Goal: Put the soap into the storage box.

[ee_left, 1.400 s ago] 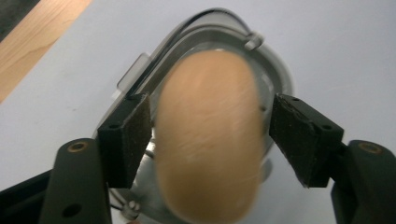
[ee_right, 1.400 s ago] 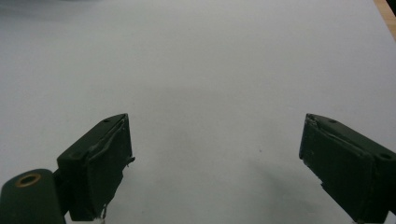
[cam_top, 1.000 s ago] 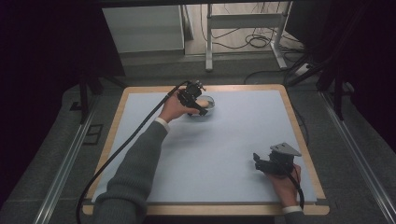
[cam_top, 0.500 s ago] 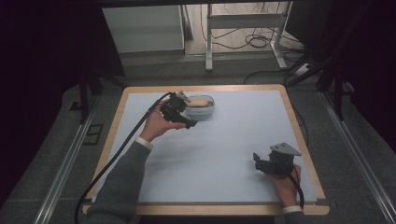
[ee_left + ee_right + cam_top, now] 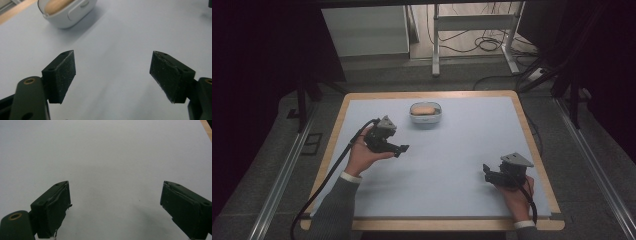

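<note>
Beyond left claw (image 5: 404, 148), apart, nothing between | white container (image 5: 425, 113) | right claw (image 5: 485, 171) apart

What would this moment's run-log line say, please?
left hand-held gripper: open, empty, closing | right hand-held gripper: open, empty | white container: on table

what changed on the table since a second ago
The left tongs drew back from the small white container at the far edge, moving toward the person and the table's left side. Their jaws have just been closing a little, with nothing between them, and they are open now. The container, with its tan contents, kept its place, and the right tongs stayed near the front right corner, open and empty.
</note>
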Available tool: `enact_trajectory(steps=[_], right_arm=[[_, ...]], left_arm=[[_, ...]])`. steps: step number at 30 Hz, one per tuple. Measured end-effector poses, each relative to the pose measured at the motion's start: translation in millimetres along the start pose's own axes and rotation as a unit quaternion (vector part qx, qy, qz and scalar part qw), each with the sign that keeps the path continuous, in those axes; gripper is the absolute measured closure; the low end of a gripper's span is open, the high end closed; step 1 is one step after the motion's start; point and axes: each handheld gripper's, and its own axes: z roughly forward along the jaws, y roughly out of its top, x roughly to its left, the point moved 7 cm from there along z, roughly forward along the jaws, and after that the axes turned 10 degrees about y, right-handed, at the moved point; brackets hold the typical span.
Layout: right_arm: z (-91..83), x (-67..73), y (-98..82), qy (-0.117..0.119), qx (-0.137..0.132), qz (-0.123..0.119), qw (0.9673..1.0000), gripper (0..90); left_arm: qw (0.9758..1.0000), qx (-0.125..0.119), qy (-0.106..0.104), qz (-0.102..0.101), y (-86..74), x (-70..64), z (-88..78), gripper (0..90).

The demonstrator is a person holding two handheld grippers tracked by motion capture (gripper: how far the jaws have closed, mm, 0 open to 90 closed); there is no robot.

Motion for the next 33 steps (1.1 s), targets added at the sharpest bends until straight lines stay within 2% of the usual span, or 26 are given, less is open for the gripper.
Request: enact_trajectory(steps=[5,9,12,15,19,29,33], right_arm=[[0.0,0.1,0.0,-0.001,0.000,0.000,1.0000,9.3],[0.1,-0.2,0.0,-0.002,0.001,0.000,1.0000,9.4],[0.2,-0.1,-0.1,-0.003,0.001,0.000,1.0000,9.4],[0.2,-0.2,-0.1,-0.003,0.001,0.000,1.0000,9.4],[0.5,-0.2,-0.2,-0.003,0.003,0.000,1.0000,9.3],[0.5,0.2,-0.1,0.001,0.002,-0.001,1.0000,9.4],[1.1,0.1,-0.3,0.004,0.005,0.002,1.0000,9.3]], left_arm=[[0.9995,-0.003,-0.001,-0.032,-30.3,-1.3,-3.6,21.8],[0.9987,0.000,-0.003,-0.050,-51.4,-2.4,-4.5,22.0],[0.9980,0.002,-0.003,-0.062,-65.0,-2.3,-4.7,22.1],[0.9978,0.009,0.002,-0.065,-78.4,-1.6,-2.9,22.3],[0.9976,0.013,0.006,-0.068,-84.4,1.2,-1.4,22.4],[0.9962,-0.006,0.001,-0.087,-80.1,3.8,-5.1,22.1],[0.9956,-0.006,0.004,-0.093,-79.8,4.6,-3.6,21.8]])
